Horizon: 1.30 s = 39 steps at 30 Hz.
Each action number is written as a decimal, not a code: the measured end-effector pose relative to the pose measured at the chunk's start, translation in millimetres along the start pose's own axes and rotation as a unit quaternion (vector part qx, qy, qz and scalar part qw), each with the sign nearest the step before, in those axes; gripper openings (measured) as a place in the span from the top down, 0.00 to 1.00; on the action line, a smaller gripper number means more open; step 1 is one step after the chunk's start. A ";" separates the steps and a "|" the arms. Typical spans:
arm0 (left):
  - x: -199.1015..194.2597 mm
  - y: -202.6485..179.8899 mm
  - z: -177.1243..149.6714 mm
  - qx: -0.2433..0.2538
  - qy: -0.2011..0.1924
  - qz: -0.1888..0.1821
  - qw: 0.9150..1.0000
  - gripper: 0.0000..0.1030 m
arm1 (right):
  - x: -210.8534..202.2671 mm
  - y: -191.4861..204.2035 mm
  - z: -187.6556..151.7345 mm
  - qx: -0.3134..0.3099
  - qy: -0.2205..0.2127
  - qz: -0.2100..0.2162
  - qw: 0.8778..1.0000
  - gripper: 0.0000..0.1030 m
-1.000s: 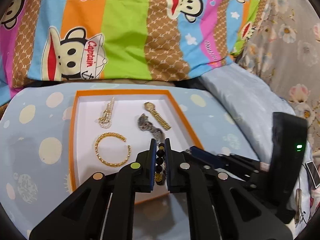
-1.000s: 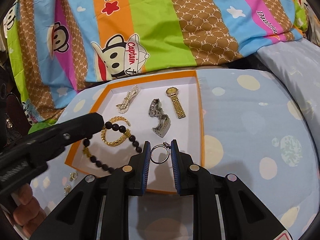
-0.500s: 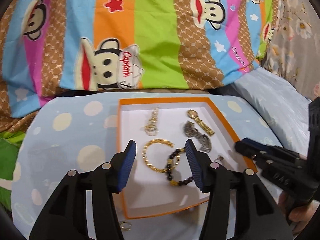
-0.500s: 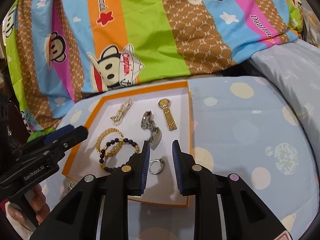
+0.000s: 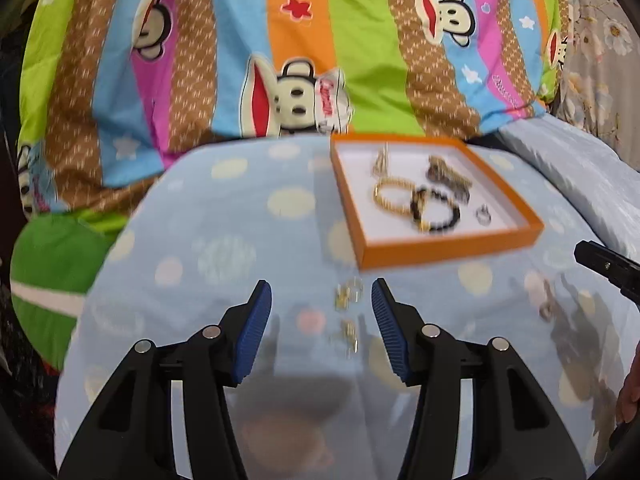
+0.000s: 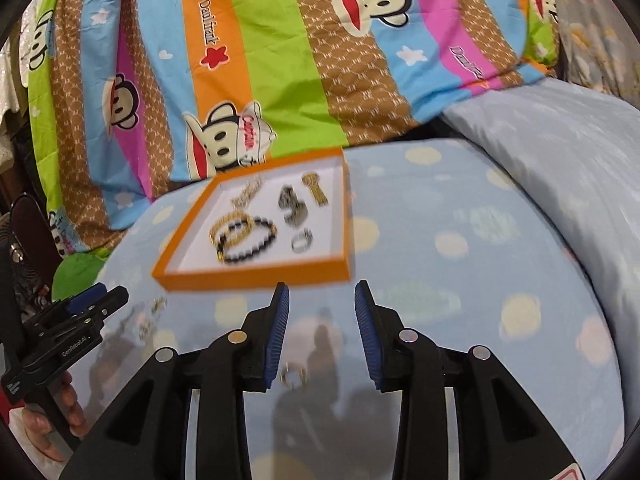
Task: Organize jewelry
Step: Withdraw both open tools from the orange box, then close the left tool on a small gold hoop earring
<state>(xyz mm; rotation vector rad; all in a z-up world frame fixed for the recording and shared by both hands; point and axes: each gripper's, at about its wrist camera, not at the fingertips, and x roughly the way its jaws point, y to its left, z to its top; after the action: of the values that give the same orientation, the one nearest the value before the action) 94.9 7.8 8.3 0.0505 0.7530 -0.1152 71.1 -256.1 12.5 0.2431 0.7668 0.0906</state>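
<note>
Both claws backed off orange tray [image 6: 256, 276]; left claw [image 5: 322, 322] wide, empty; right claw [image 6: 321, 336] opening, empty.

Pale blue dotted bedsheet [image 5: 224, 240] in front, bright striped blanket with cartoon monkeys [image 6: 280, 64] heaped behind it, light blue pillow [image 6: 560, 152] at right, floral cloth [image 5: 600, 40], perhaps a curtain, far right, warm indoor light

Parted left tongs [image 5: 321, 294] over gold earrings [image 5: 347, 295]
</note>
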 end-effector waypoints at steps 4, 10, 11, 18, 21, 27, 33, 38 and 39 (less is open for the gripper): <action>-3.9 4.7 -24.0 -0.011 0.027 -0.006 1.000 0.51 | -3.5 2.3 -27.6 0.003 0.023 -0.007 1.000 0.67; -10.3 5.4 -31.9 -0.022 0.031 -0.011 0.999 0.39 | -7.0 12.1 -43.6 -0.004 0.031 -0.015 0.999 0.67; -9.4 4.7 -31.4 -0.022 0.032 -0.009 0.999 0.38 | -6.7 13.2 -45.5 -0.004 0.033 -0.015 0.999 0.67; 12.0 3.4 -20.8 -0.035 0.058 -0.012 0.998 0.36 | -4.8 11.6 -46.9 0.004 0.039 -0.015 0.999 0.67; 20.8 -0.9 -14.6 -0.033 0.063 -0.007 0.997 0.37 | -4.1 12.4 -46.4 0.004 0.042 -0.015 0.999 0.67; 27.1 -5.9 -12.1 -0.026 0.067 -0.003 0.997 0.47 | -3.5 13.7 -47.0 0.007 0.044 -0.013 0.999 0.67; 27.0 -3.3 -11.8 -0.032 0.063 -0.013 0.997 0.71 | -1.8 16.8 -46.7 0.001 0.047 -0.012 0.999 0.66; 26.1 0.2 -11.9 -0.042 0.061 -0.026 0.997 0.86 | 0.1 15.6 -44.5 0.006 0.047 -0.006 0.999 0.66; 26.1 0.6 -11.8 -0.043 0.060 -0.028 0.997 0.86 | 1.5 15.4 -43.1 0.007 0.047 -0.005 0.999 0.66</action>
<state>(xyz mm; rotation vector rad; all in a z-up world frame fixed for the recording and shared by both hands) 105.8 7.1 -18.1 -0.0467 0.8788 -0.1328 42.3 -233.0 -14.6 0.2491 0.8630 0.0882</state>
